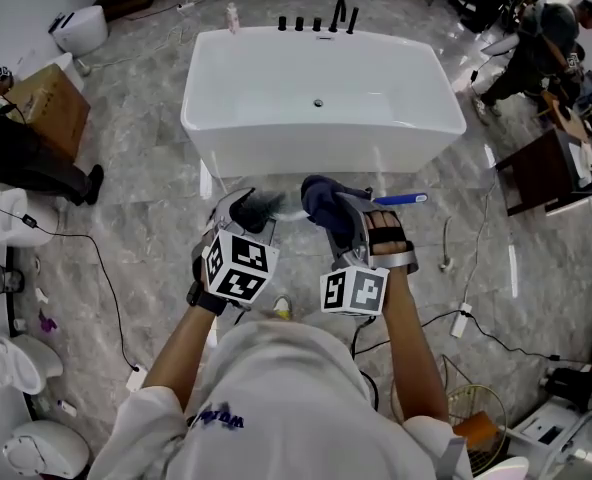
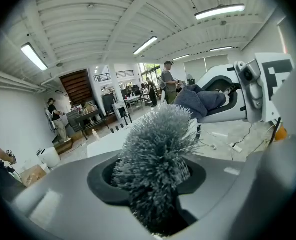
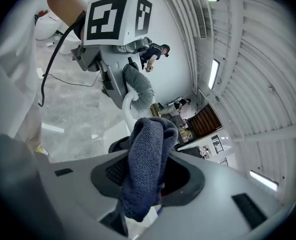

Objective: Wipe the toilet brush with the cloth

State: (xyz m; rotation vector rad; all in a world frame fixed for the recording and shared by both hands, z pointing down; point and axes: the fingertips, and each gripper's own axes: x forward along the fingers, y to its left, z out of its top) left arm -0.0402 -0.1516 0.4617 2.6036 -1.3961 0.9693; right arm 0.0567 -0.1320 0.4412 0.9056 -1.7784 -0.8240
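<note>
Nearest the head camera is the wearer's white T-shirt (image 1: 276, 408), and just past it sit the two marker cubes (image 1: 241, 266), so I am looking along both tools from behind.

My left gripper (image 2: 150, 186) is clamped on the toilet brush (image 2: 158, 144). The grey bristles stand up out of the gap between its jaws, which grip low at their root. I judge that hold is chosen to keep the brush from swinging while leaving it exposed to the other tool. From the bristles a white shaft (image 3: 128, 106) curves toward the right. A blue handle end (image 1: 401, 199) pokes out beyond the right gripper (image 3: 148, 181). I take these for one brush held roughly level in the air in front of the bathtub (image 1: 316, 153), though the middle stretch is hidden.

The right gripper is pinching the dark blue cloth (image 3: 147, 154). A bunched fold rises above the jaws and a tail hangs below them. Held that way it makes a padded wad that can rub the brush without the jaws scraping it.

That wad sits just beside the bristles, about where the shaft leaves them. I cannot tell whether the two are touching. My reading is that the wipe is only starting. Both tools face each other so that one can steady the brush while the other strokes along it.
</note>
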